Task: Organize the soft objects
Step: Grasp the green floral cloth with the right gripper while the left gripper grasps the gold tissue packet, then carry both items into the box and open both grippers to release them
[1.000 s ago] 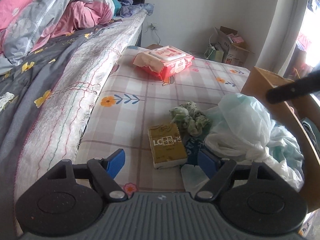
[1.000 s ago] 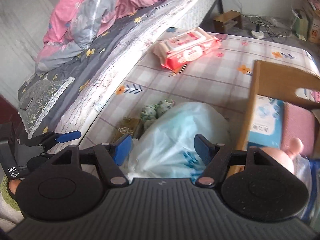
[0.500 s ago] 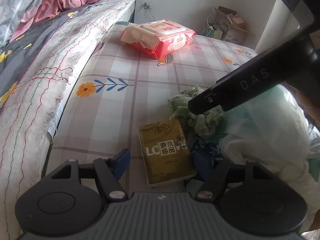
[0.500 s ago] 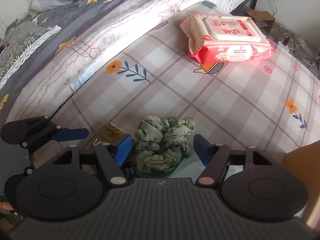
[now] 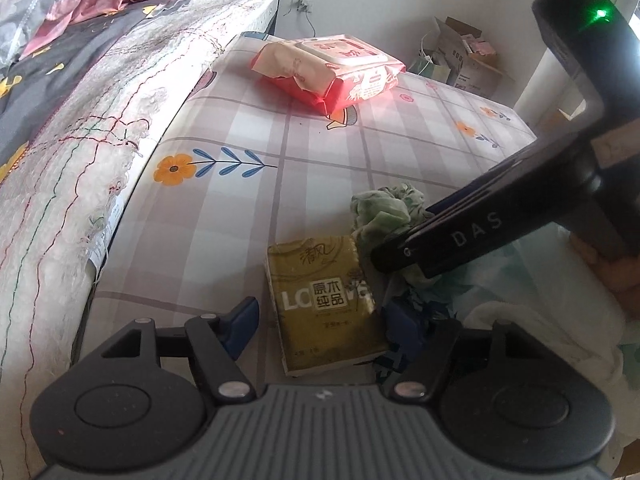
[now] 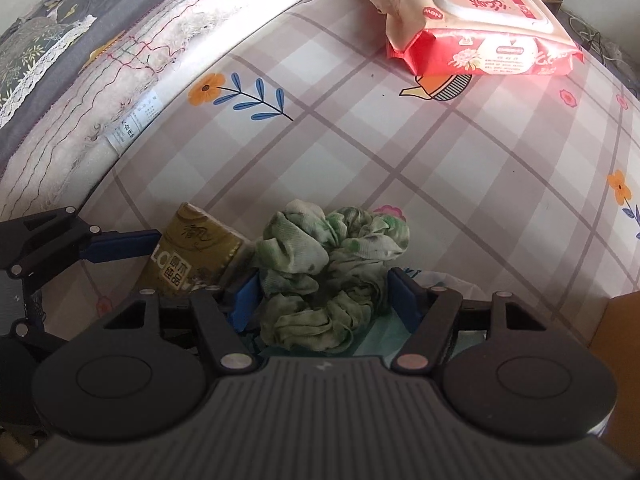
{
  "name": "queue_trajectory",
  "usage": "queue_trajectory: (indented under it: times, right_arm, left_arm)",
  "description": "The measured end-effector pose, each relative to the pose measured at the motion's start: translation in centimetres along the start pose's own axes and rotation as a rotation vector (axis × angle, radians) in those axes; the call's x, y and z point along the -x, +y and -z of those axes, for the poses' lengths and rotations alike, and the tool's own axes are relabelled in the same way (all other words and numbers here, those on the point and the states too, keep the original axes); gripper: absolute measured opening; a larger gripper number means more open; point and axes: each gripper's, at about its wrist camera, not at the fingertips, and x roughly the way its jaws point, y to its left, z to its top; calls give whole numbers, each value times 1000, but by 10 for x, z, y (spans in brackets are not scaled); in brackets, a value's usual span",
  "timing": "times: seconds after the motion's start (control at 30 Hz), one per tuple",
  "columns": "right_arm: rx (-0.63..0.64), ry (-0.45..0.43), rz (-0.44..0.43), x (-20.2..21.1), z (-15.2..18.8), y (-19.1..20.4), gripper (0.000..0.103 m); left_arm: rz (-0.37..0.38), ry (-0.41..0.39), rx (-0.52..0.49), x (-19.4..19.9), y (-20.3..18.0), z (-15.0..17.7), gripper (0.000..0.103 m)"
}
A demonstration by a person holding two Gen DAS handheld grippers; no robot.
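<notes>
Green scrunchie (image 6: 332, 276) on mattress (image 6: 400, 152), between my right tongs (image 6: 322, 300), jaws closing, not yet pressing. Left tongs (image 5: 316, 320) apart, straddling tissue pack (image 5: 324, 300) just beside. Right nearer scrunchie.

- Soft daylight fills both views, brightest at the far right, where a strip in the left wrist view burns out to white.
- The red wipes pack (image 5: 329, 72) is overexposed and throws a pink-red glow onto the checked mat (image 6: 400, 152) beside it.
- Shadows are faint and soft-edged, pooling under the green scrunchie (image 6: 332, 276).
- Fisheye bending curves the mattress edge (image 5: 120, 128); the corners go dark.
- A green light (image 5: 600, 14) flares at upper right.
</notes>
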Motion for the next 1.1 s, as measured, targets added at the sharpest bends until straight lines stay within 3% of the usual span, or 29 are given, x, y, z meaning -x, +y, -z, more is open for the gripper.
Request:
queue_trajectory:
  times: [0.17, 0.27, 0.3, 0.4, 0.73, 1.1]
  right_arm:
    - [-39, -13, -1, 2, 2, -6, 48]
    - [-52, -23, -2, 3, 3, -7, 40]
    - [-55, -27, -5, 3, 3, -8, 38]
    - [-71, -44, -19, 7, 4, -9, 33]
    - [-105, -189, -83, 50, 7, -9, 31]
    - [-114, -318, -139, 114, 24, 11, 31]
  left_arm:
    - [-21, 0, 11, -5, 1, -5, 73]
    - [-37, -2, 0, -9, 0, -7, 67]
    - [-38, -4, 0, -9, -1, -8, 58]
    - [-45, -6, 11, -9, -1, -11, 56]
    - [-86, -117, -8, 34, -8, -14, 56]
    - [-73, -233, -14, 96, -24, -12, 56]
